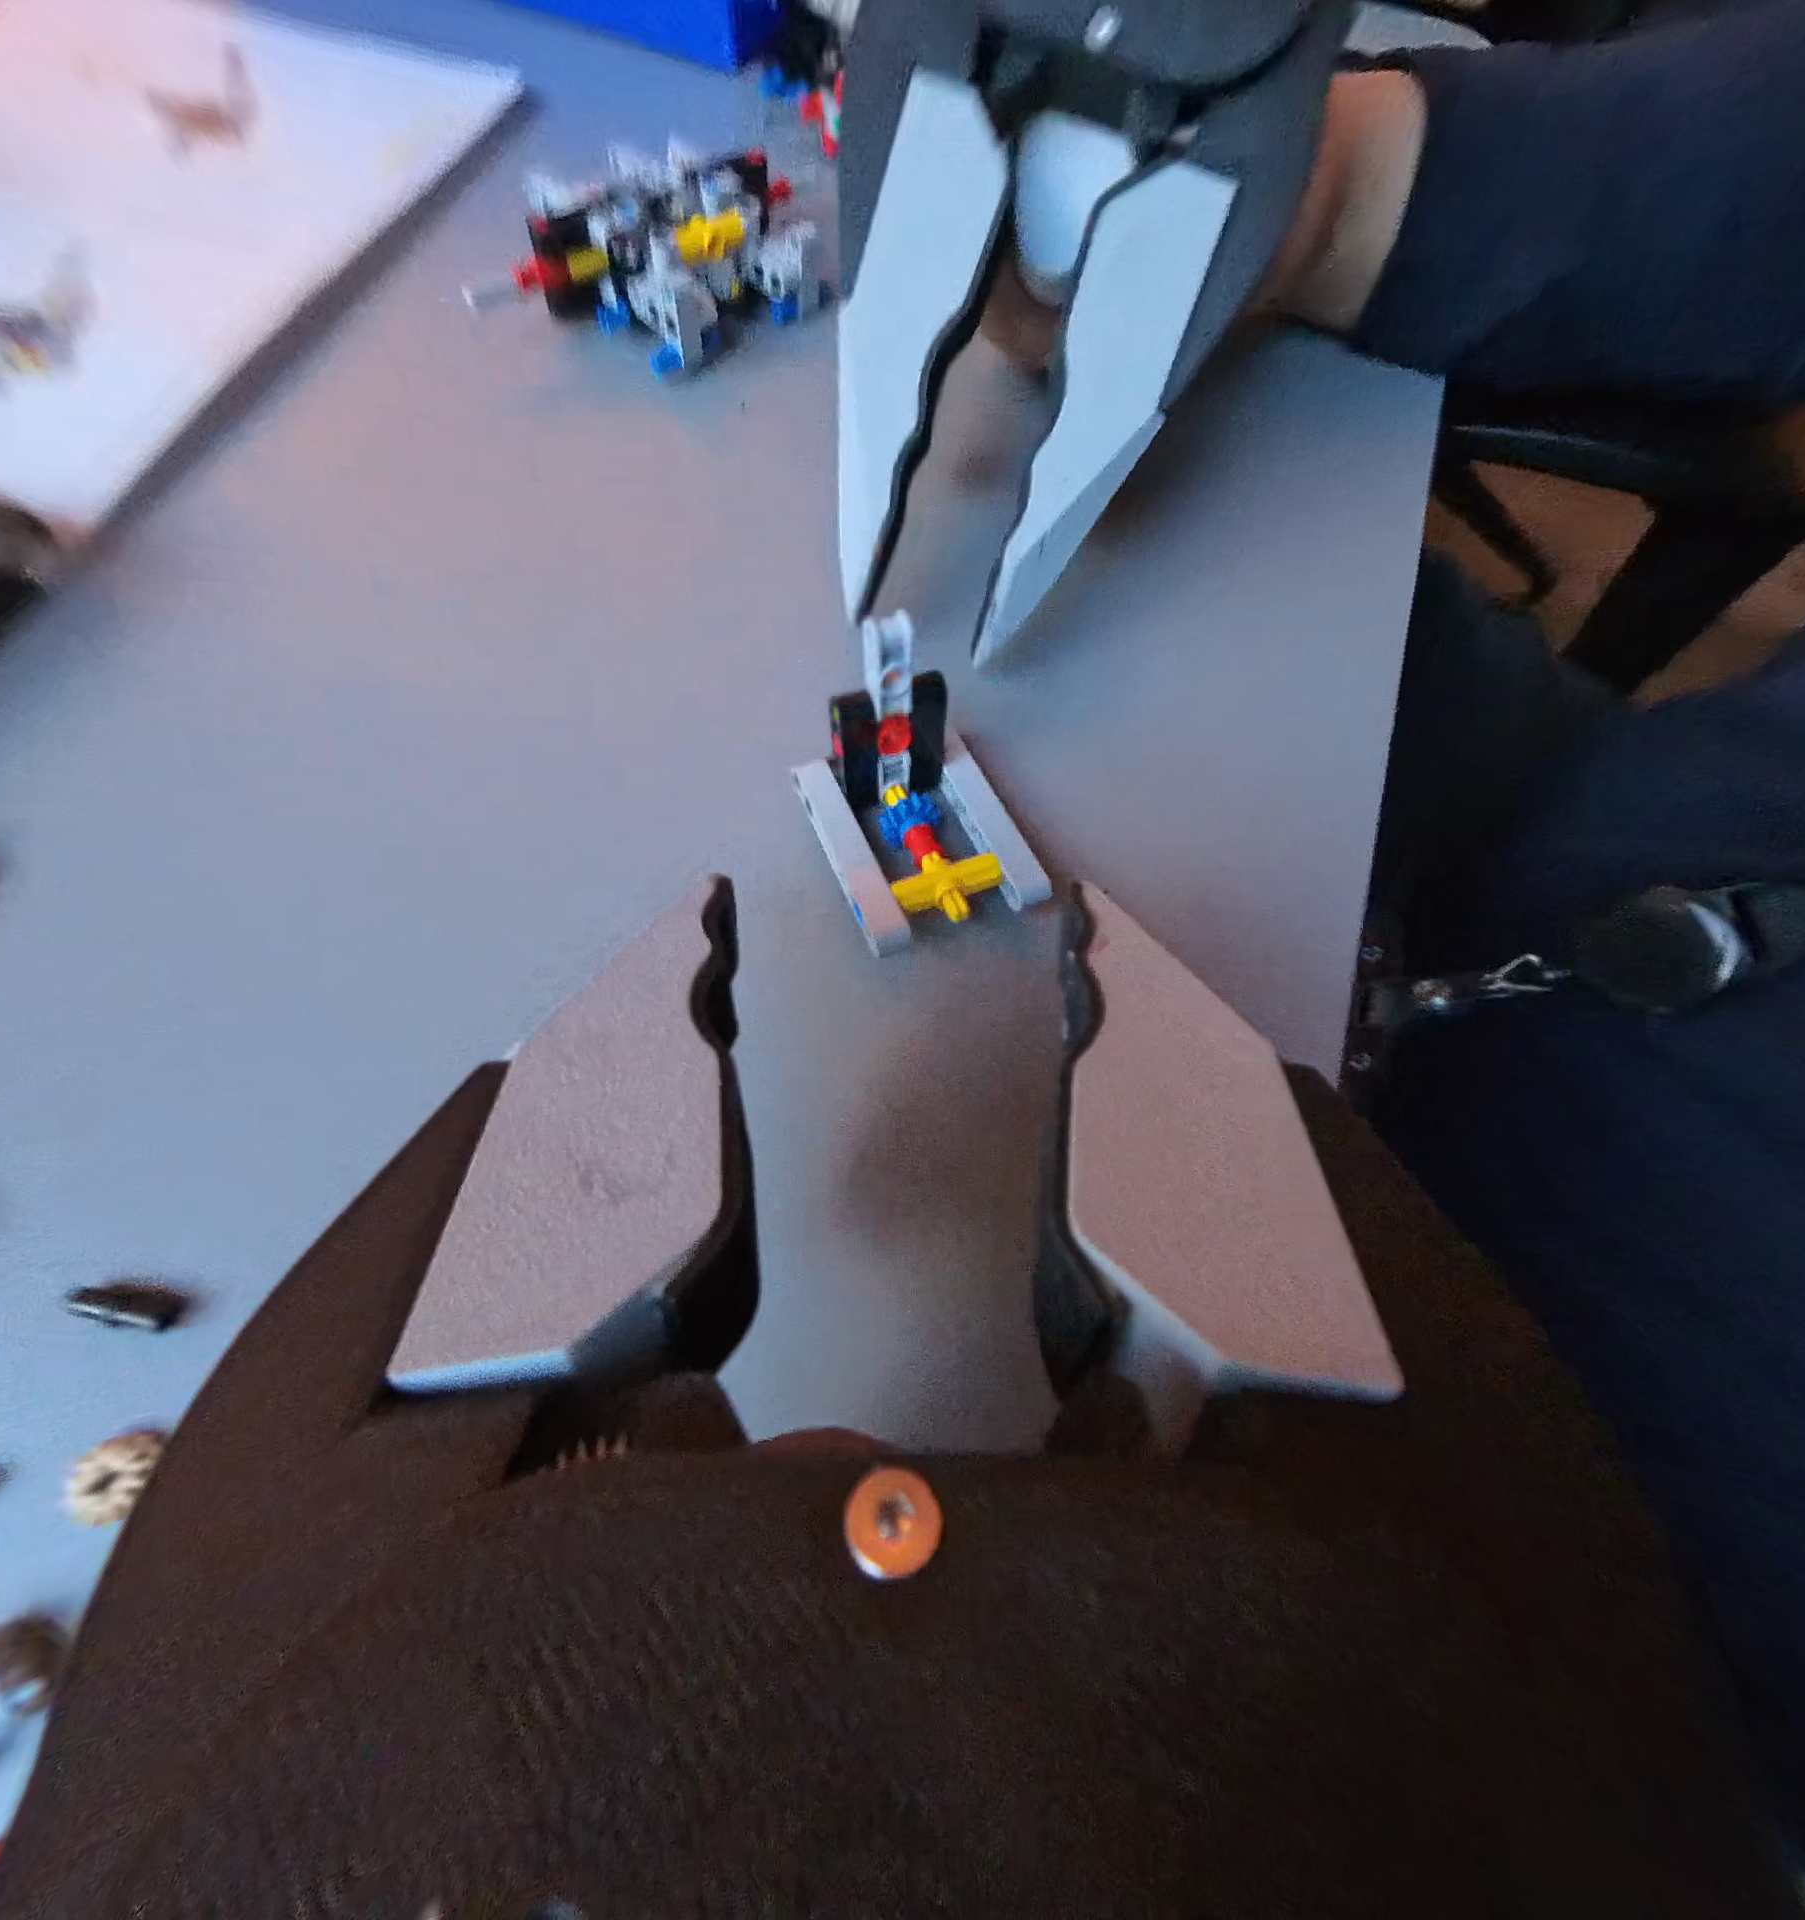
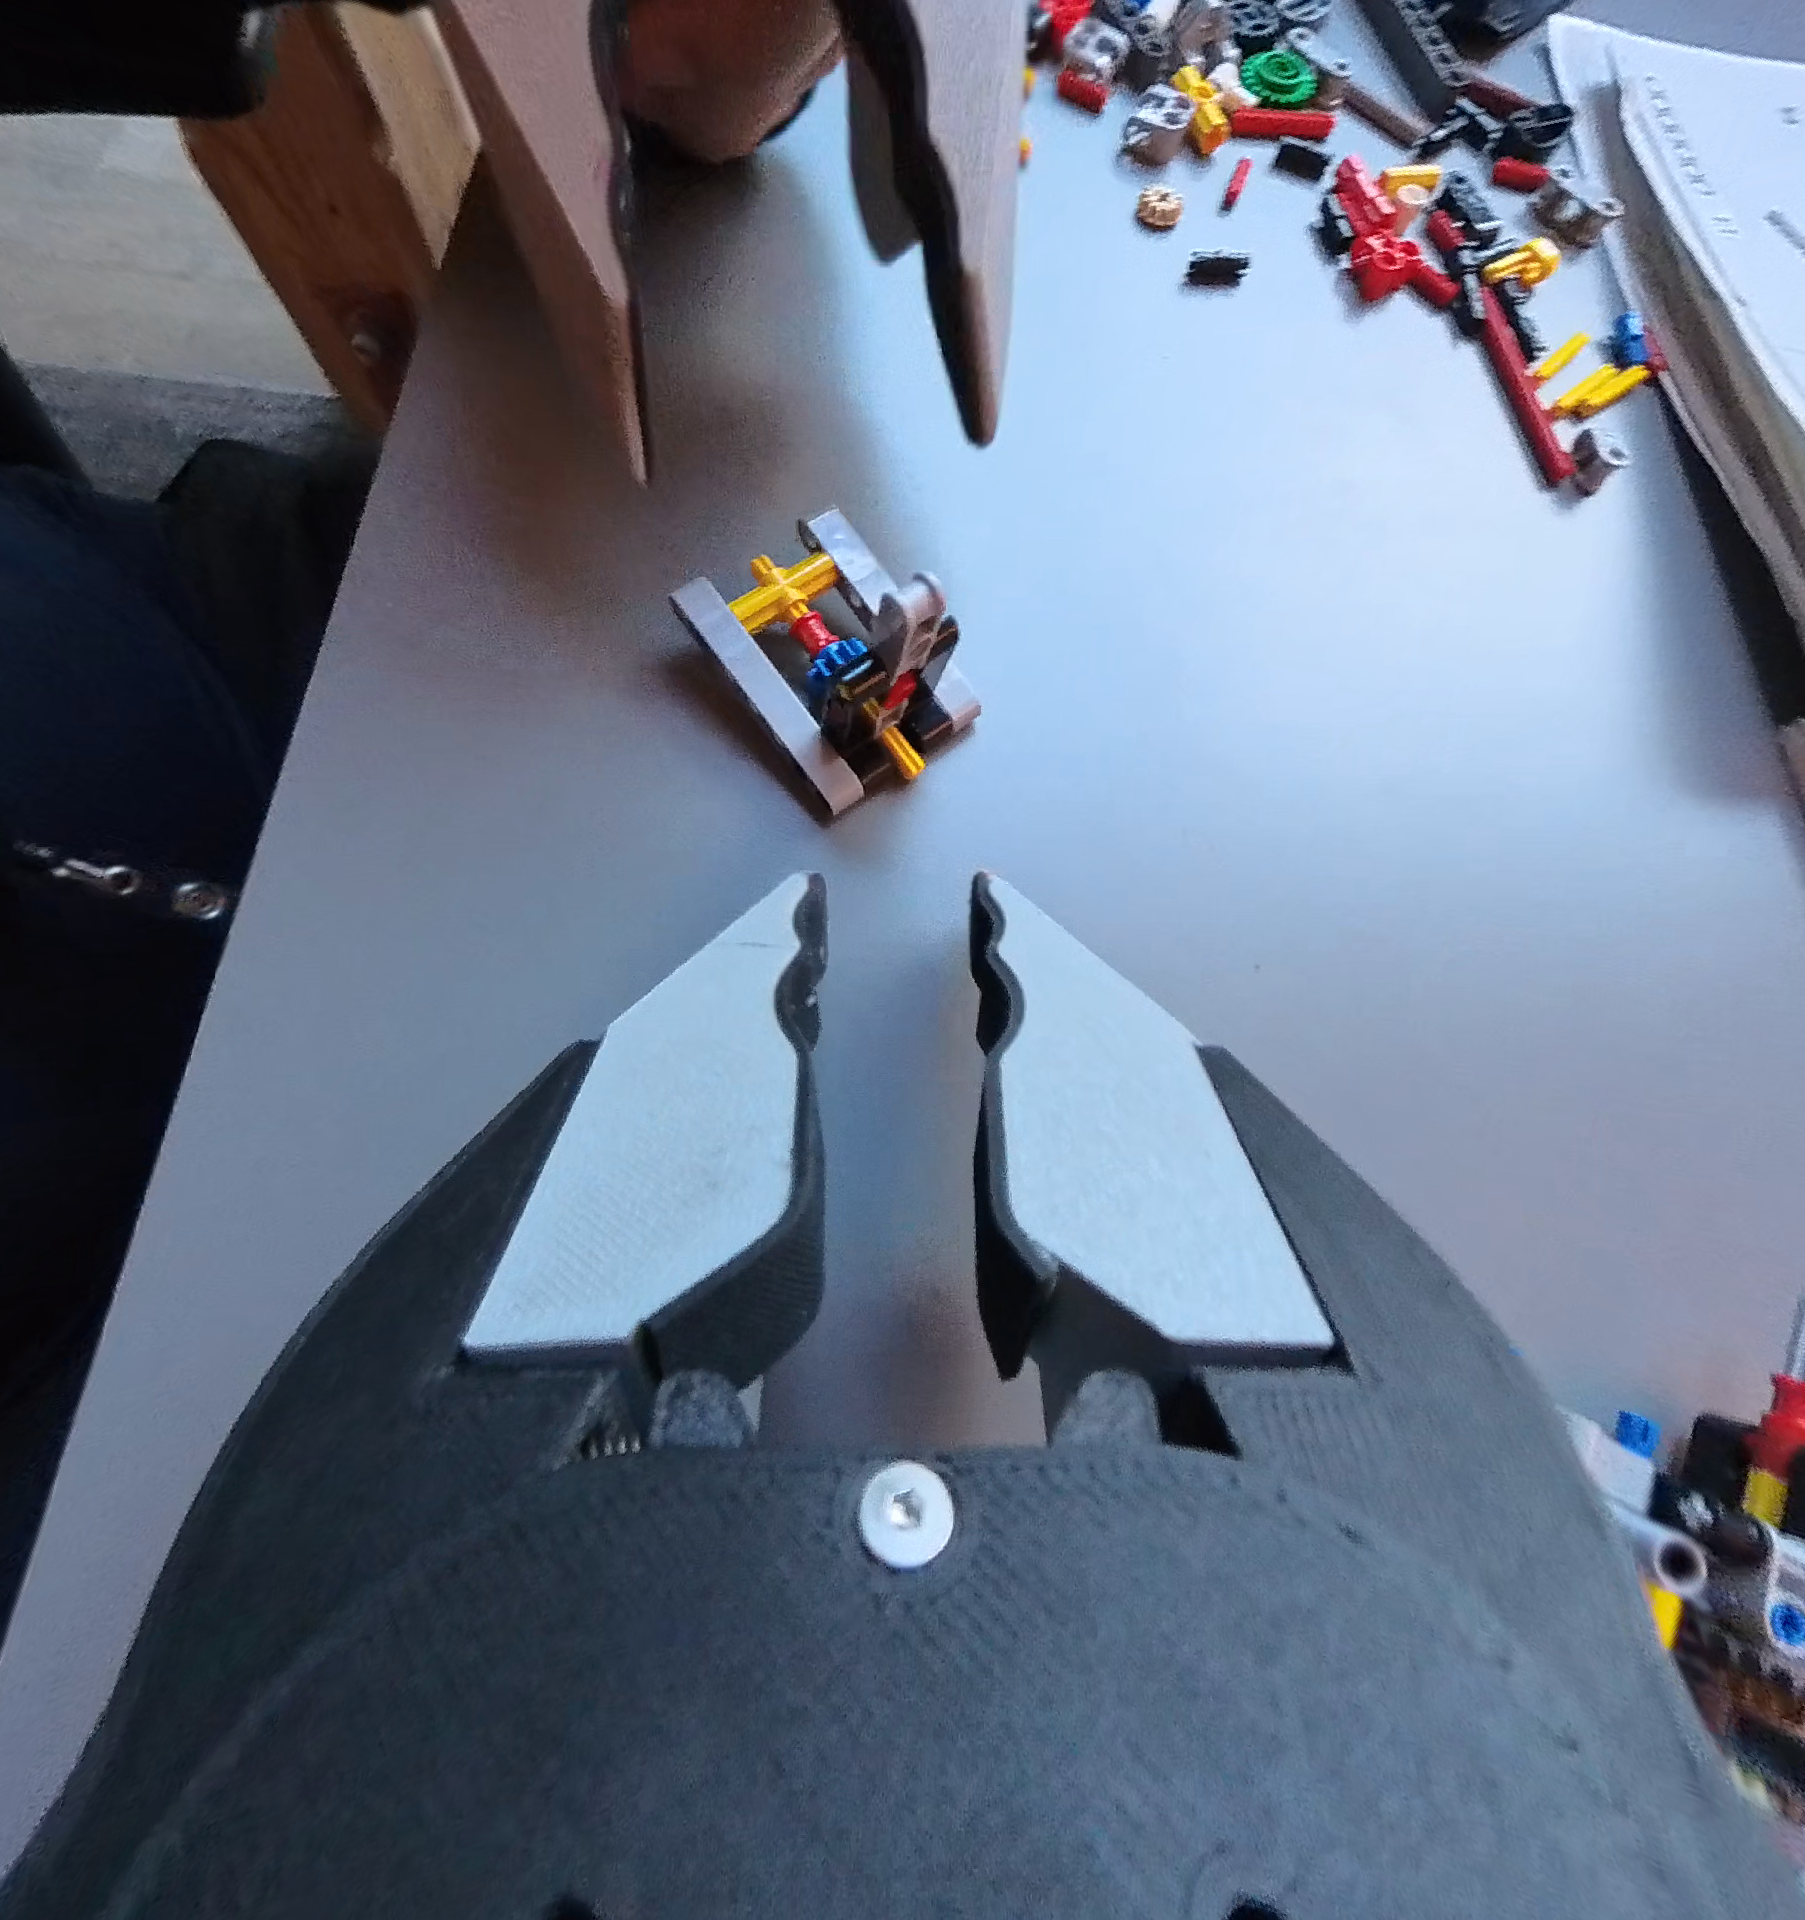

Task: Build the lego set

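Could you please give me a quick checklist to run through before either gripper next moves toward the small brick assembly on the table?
1. Left gripper empty, fingers apart: ok.
2. Right gripper empty, fingers apart with a narrower gap: ok.
3. Small brick assembly resting free on the grey table, touched by neither gripper: ok.
4. Bare table between each gripper and the assembly: ok.
5. Loose parts pile and larger built model apart from the assembly: ok.
6. Assembly's pieces firmly joined: cannot tell.
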A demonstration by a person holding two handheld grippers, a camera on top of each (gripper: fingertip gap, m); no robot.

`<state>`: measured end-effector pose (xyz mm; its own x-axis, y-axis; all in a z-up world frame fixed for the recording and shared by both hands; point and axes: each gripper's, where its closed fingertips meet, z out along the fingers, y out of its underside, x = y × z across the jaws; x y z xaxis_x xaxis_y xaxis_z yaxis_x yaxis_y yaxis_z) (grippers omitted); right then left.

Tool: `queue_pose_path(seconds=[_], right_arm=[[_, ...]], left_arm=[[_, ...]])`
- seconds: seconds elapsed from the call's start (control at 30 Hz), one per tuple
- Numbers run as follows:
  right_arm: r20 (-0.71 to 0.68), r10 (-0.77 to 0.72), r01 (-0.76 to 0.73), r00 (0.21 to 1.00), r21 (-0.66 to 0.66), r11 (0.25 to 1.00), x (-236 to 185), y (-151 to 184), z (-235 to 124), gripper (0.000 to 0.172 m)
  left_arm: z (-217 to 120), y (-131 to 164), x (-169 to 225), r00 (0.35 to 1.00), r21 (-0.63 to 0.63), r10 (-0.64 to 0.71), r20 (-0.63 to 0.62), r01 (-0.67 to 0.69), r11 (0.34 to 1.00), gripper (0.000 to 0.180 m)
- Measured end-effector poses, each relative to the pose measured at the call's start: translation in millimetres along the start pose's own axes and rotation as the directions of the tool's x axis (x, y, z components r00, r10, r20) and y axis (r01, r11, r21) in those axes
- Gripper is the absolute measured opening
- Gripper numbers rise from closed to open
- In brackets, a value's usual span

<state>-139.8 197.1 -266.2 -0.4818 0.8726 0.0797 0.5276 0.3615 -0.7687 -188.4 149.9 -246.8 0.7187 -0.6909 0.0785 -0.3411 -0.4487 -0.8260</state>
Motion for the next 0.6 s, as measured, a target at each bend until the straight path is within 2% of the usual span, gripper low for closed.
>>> queue_pose_path(seconds=[0.1, 0.33, 0.47, 0.6], right_arm=[[-0.026, 0.020, -0.020, 0.999, 0.019, 1.000, -2.0, -1.4, -3.7, 0.024], [-0.071, -0.004, 0.005, 0.997, 0.013, 1.000, -16.5, -2.7, -4.0, 0.025], [-0.121, -0.043, 0.045, 0.992, 0.012, 0.999, -20.8, -3.0, -6.2, 0.026], [-0.122, -0.064, 0.067, 0.991, 0.022, 0.998, -24.9, -3.9, -8.0, 0.027]], left_arm=[[5.3, 8.3, 7.8, 0.996, -0.064, -0.058, -0.074, 0.053, 0.997, 0.048], [18.7, 14.4, 41.5, 0.977, -0.148, -0.081, -0.197, 0.052, 0.988, 0.046], [16.3, 9.1, 41.6, 0.976, -0.114, -0.086, -0.202, 0.064, 0.991, 0.044], [9.7, 0.8, 21.3, 0.977, -0.047, -0.143, -0.159, 0.137, 0.989, 0.051]])
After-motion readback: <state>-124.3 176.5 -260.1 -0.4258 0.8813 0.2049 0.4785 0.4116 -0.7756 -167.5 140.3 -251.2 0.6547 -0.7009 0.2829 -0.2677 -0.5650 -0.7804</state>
